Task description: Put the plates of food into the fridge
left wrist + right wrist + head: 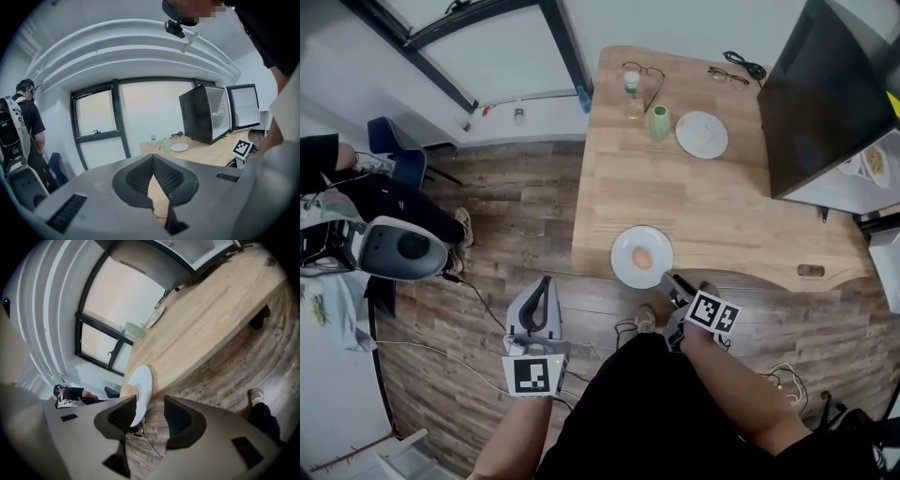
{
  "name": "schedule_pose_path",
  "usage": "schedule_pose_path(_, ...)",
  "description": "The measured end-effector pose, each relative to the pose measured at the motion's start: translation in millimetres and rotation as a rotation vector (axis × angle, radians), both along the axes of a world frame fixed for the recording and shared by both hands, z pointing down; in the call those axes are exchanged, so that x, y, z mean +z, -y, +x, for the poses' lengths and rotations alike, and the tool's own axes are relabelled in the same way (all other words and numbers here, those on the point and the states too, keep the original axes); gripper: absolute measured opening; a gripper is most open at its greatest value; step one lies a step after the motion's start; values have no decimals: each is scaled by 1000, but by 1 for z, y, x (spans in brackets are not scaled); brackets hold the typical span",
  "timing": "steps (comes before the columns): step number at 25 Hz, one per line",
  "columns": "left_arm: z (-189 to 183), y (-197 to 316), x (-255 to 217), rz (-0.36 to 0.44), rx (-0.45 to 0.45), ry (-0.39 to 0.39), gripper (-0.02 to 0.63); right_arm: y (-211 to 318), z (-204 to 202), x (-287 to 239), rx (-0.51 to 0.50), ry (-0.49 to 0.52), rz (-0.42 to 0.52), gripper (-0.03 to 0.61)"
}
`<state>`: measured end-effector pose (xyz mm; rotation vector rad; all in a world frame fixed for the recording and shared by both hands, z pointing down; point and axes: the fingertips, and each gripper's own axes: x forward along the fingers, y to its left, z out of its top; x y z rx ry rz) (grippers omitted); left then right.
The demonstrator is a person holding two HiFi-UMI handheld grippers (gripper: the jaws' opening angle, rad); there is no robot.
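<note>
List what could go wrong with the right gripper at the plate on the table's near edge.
1. The plate sits at the wooden table's near edge and seems to overhang it. A bump from the open right gripper could tip it to the floor.
2. The round piece of food lies loose on it. A grip on one rim may tilt the plate and let the food roll off.
3. The left gripper is low, away from the table, so it gives no second support.

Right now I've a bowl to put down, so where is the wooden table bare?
The broad middle of the light wooden table is bare, between the near round white plate of food, the far round white plate and the black fridge. The far end is crowded: pale green cup, clear glass, spectacles.
</note>
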<state>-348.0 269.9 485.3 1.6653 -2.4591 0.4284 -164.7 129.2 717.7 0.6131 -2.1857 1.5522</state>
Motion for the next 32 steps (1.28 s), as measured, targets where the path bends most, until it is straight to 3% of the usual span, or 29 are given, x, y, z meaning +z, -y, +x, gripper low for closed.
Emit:
schedule_pose_path(6,7,0,0,-2,9,-26,3,1,-15,16,48,25,-59,187)
schedule_pose_path(10,7,0,-1,-22,14,0,3,-1,-23,25,74,49,-115,187)
schedule_pose_path(15,6,-2,-1,-28,4,-4,3,-1,-24,27,85,63,-127,186)
schedule_pose_path(23,11,9,-4,-17,42,20,3,-2,-12,10,90,114,-139,44)
schedule_pose_path(32,21,43,-10,14,83,-19,3,27,7,-18,140,178,-135,35)
